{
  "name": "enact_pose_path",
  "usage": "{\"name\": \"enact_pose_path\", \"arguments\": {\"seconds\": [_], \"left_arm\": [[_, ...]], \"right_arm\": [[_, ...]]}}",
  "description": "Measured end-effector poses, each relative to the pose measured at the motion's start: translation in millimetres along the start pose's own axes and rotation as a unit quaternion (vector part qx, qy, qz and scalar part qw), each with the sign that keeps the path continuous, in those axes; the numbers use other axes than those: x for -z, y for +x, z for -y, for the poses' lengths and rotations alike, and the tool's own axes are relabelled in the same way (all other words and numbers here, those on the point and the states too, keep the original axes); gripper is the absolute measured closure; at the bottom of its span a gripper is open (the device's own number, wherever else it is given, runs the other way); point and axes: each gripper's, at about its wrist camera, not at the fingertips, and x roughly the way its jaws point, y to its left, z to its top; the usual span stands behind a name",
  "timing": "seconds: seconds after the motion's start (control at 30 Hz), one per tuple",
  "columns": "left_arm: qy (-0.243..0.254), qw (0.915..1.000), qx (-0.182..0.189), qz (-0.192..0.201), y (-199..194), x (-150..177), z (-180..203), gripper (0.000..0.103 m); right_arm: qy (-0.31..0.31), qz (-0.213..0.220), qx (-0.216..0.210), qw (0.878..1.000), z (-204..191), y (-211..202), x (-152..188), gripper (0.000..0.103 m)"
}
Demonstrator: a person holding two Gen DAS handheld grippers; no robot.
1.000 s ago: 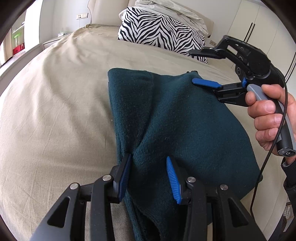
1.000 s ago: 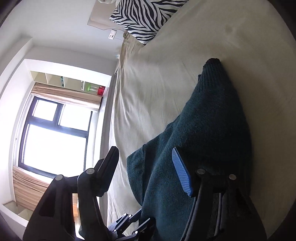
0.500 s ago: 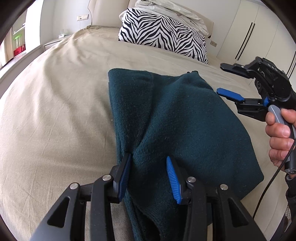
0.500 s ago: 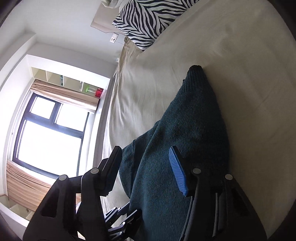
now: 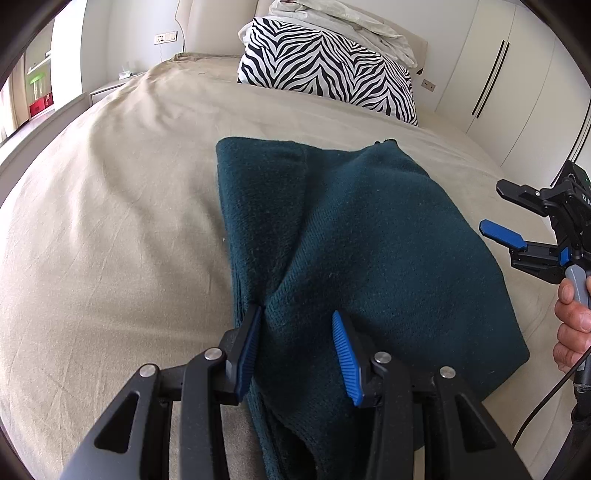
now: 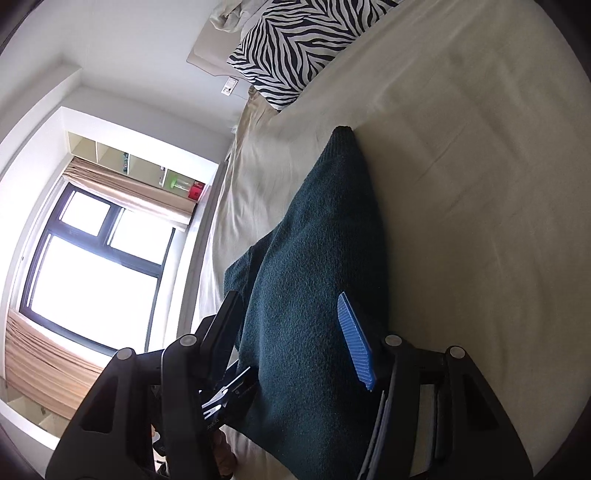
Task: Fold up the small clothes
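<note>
A dark teal knitted garment (image 5: 362,236) lies folded on the beige bed (image 5: 110,221). My left gripper (image 5: 295,343) is open, its blue-padded fingers straddling a raised ridge of the garment's near edge without pinching it. My right gripper (image 5: 498,210) is open and empty, held in the air to the right of the garment and clear of it. In the right wrist view the right gripper (image 6: 291,332) is turned on its side above the garment (image 6: 314,295), with the left gripper's tips below it.
A zebra-striped pillow (image 5: 325,70) and crumpled white bedding (image 5: 340,22) lie at the head of the bed. White wardrobe doors (image 5: 491,66) stand at the right. A window (image 6: 96,266) and shelves are on the left side of the room.
My right gripper has drawn back to the right, off the garment's far corner, and stays open. The left gripper and the garment have not moved.
</note>
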Motion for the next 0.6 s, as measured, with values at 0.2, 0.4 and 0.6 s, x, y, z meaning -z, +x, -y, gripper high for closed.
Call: {"name": "enact_pose_path", "arguments": {"seconds": [0.2,0.4,0.6], "left_arm": [[-0.019,0.9996,0.022,0.004,-5.7,-0.5,-7.3,0.061],[-0.092,0.9946,0.035,0.03,-42.7,-4.1,-35.2,0.039],[-0.128,0.989,0.066,-0.032,-23.5,-16.5,-57.6,0.039]], "right_arm": [[0.01,-0.034,0.057,0.998,22.6,5.6,9.3,0.048],[-0.005,-0.08,0.063,0.995,24.2,24.4,23.0,0.043],[0.008,-0.09,0.048,0.995,30.1,31.9,16.7,0.043]]}}
